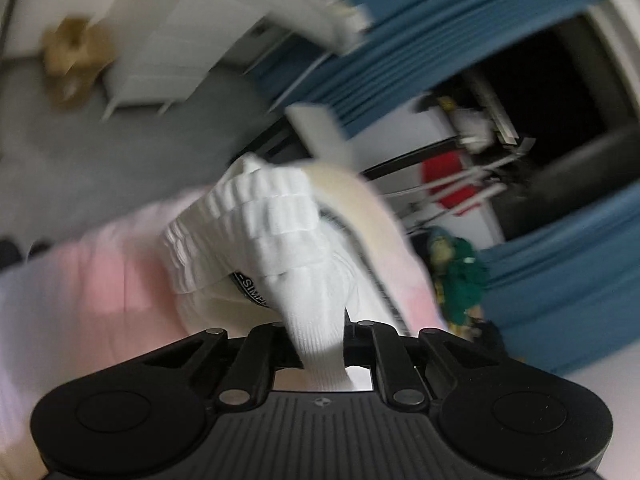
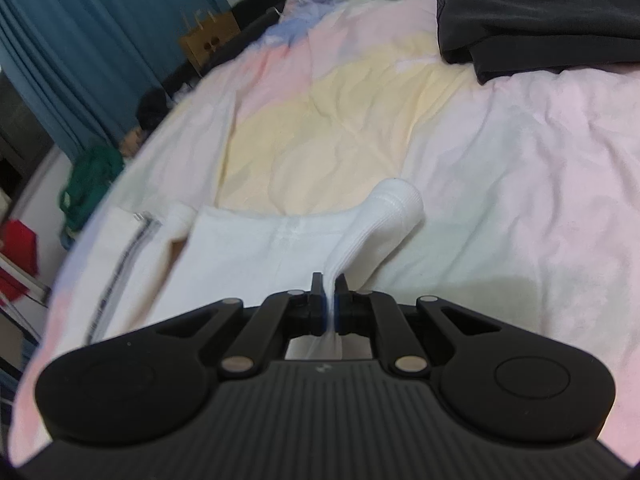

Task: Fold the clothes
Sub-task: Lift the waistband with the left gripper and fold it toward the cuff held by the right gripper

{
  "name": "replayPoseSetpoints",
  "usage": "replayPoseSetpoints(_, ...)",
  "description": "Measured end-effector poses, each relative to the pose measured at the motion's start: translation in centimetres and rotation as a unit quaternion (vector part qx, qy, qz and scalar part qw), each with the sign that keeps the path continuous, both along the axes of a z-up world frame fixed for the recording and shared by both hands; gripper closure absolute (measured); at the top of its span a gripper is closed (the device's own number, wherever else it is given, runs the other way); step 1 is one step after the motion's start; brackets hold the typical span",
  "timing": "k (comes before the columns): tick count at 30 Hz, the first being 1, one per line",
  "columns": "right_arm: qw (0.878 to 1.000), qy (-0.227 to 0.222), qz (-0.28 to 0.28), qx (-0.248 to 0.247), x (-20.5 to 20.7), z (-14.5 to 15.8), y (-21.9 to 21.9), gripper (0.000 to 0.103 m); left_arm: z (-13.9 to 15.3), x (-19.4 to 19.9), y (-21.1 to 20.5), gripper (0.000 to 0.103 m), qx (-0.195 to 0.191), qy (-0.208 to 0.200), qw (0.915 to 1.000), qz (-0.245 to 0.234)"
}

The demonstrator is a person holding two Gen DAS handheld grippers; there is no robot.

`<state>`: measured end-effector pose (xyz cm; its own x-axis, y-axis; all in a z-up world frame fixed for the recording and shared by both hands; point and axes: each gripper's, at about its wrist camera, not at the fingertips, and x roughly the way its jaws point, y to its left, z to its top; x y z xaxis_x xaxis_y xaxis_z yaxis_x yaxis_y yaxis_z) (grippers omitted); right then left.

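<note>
Both ends pinched: left gripper (image 1: pixel 320 344) clenched on the white ribbed knit sock (image 1: pixel 276 236), right gripper (image 2: pixel 330 304) clamped on its other end (image 2: pixel 384 220), above the pastel quilt (image 2: pixel 500 160). Better to keep tension even, bring ends together, lay flat beside the folded white cloth (image 2: pixel 256 248).

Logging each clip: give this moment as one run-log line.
left gripper: shut on sock | right gripper: shut on sock | bed: black garment at far end
</note>
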<state>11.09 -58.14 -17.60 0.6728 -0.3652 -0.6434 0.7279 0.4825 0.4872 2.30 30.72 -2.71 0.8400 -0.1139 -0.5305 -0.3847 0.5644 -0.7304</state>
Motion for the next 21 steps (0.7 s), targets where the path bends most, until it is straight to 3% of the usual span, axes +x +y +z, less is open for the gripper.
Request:
replayPoseSetpoints(3, 1.000, -0.019, -0.009, -0.010, -0.5, 0.7, -0.4, 0.097, -2.1, -2.3, 0.4, 0.092, -0.008, 0.039, 0.9992, 0.007)
replayPoseSetpoints(7, 1.000, -0.011, -0.020, 0.001, -1.0, 0.4, -0.9, 0.097, -8.8, -4.3, 2.5, 0.092, -0.106, 0.109, 0.9880, 0.028)
replayPoseSetpoints(9, 1.000, -0.008, -0.022, 0.007, -1.2, 0.4, -0.9, 0.097, -9.5, -4.4, 2.9, 0.092, -0.118, 0.094, 0.9881, 0.028)
replayPoseSetpoints(12, 0.999, -0.032, -0.021, 0.005, -1.6, 1.5, -0.6, 0.097, -8.2, -3.6, 3.1, 0.092, -0.126, 0.066, 0.9895, 0.026)
replayPoseSetpoints(16, 0.997, -0.072, -0.012, -0.016, -0.6, 4.8, 0.2, 0.097, -4.3, -1.3, 4.3, 0.092, -0.130, 0.026, 0.9910, 0.020)
replayPoseSetpoints(21, 0.994, -0.071, 0.021, -0.085, 6.6, 9.6, 2.7, 0.097, 0.4, 5.3, 4.8, 0.092, -0.118, -0.003, 0.9927, 0.023)
